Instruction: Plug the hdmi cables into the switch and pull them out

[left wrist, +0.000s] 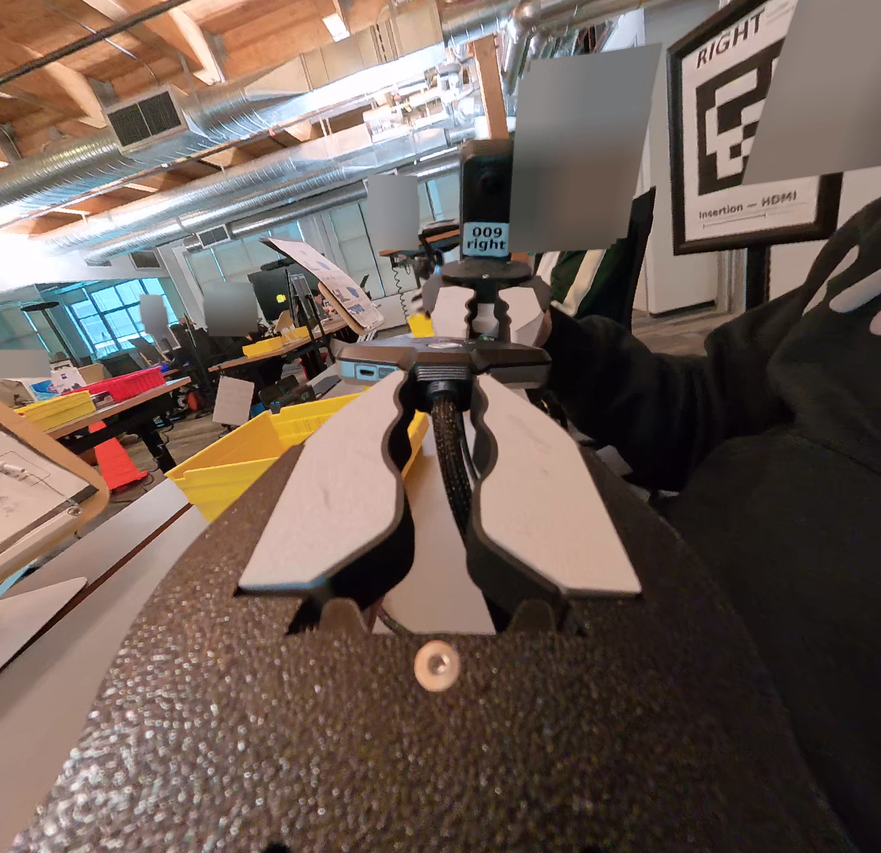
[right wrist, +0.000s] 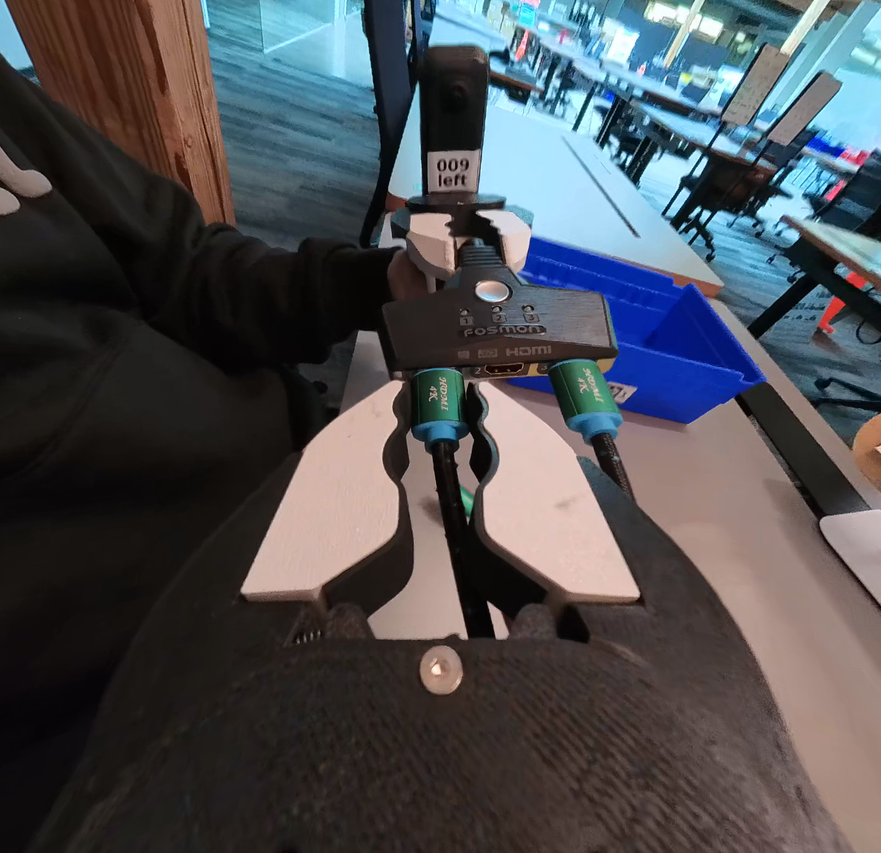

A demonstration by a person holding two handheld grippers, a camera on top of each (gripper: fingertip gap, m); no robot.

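A black HDMI switch [right wrist: 496,327] is held in the air between my two grippers. My left gripper [left wrist: 441,384] is shut on the switch's [left wrist: 443,353] ribbed collar where its black braided cable [left wrist: 450,448] comes out. My right gripper [right wrist: 436,396] is shut on a green HDMI plug [right wrist: 437,403] seated in the switch's left port. A second green plug [right wrist: 582,394] sits in the right port. The middle port [right wrist: 503,368] is empty. Each gripper also shows in the other's view: the right one [left wrist: 481,313], the left one [right wrist: 469,243].
A blue bin [right wrist: 667,353] stands on the grey table [right wrist: 691,520] just right of the switch. A yellow bin [left wrist: 229,468] lies to my left. The person's dark sleeve [left wrist: 667,401] crosses on one side. A wooden post [right wrist: 119,67] and a framed marker sign [left wrist: 743,210] stand nearby.
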